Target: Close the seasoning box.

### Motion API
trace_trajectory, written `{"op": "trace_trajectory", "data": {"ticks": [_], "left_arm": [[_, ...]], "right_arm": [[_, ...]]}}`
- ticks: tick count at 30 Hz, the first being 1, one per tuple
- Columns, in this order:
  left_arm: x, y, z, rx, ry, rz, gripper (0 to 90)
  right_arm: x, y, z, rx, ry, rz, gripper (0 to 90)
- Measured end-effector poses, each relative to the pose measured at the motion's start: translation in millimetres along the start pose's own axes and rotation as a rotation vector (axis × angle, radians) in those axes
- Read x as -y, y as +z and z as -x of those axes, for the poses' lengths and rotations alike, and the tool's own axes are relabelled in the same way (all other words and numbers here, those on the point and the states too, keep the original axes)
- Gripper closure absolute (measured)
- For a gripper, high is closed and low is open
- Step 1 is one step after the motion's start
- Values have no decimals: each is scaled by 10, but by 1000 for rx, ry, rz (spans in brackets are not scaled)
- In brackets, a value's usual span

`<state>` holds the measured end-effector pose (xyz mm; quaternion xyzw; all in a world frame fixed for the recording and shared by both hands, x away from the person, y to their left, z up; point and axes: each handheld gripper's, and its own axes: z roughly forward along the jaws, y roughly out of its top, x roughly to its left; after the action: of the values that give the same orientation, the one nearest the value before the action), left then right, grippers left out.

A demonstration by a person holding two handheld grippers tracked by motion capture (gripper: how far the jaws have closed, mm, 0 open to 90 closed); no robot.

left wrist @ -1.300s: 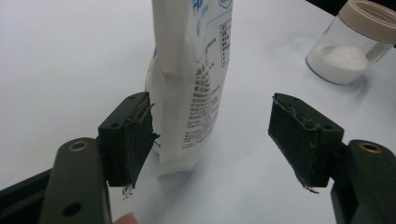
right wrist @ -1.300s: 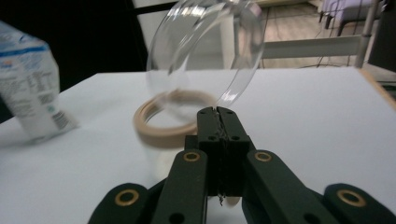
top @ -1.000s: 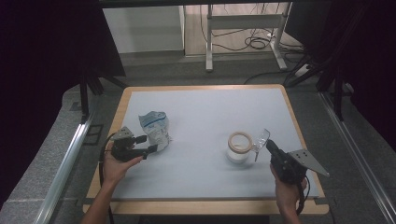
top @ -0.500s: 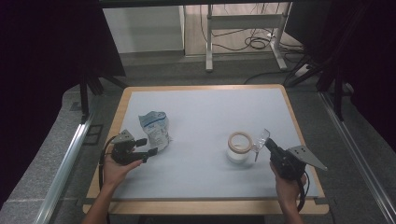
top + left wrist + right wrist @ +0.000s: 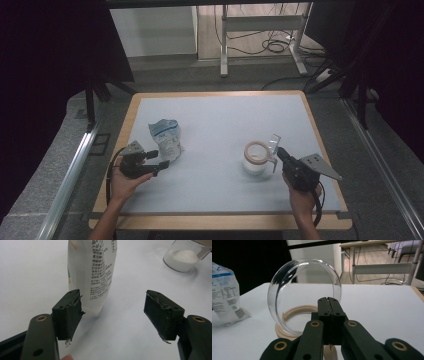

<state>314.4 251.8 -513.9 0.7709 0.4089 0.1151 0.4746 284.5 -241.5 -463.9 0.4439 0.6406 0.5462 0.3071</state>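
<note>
One bag and one jar stand on the table. Left claw is spread beside the bag; right claw pinches one clear lid.

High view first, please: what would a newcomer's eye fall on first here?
Probably the jar with white powder, right of centre on the table, its clear round lid tipped up on edge and pinched at the rim by the shut right gripper. Next, the crumpled white bag standing at the left, with the left gripper open just beside it and not gripping it.
</note>
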Motion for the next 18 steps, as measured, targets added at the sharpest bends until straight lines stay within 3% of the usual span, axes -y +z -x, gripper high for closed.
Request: {"op": "trace_trajectory", "data": {"ticks": [10,18], "left_arm": [[17,9,-11,2,-7,-3,301],[29,21,0,8,-6,-9,302]], "right_arm": [[-2,346,-243,-144,-70,-94,899],[-33,374,-274,-175,-77,-114,899]]}}
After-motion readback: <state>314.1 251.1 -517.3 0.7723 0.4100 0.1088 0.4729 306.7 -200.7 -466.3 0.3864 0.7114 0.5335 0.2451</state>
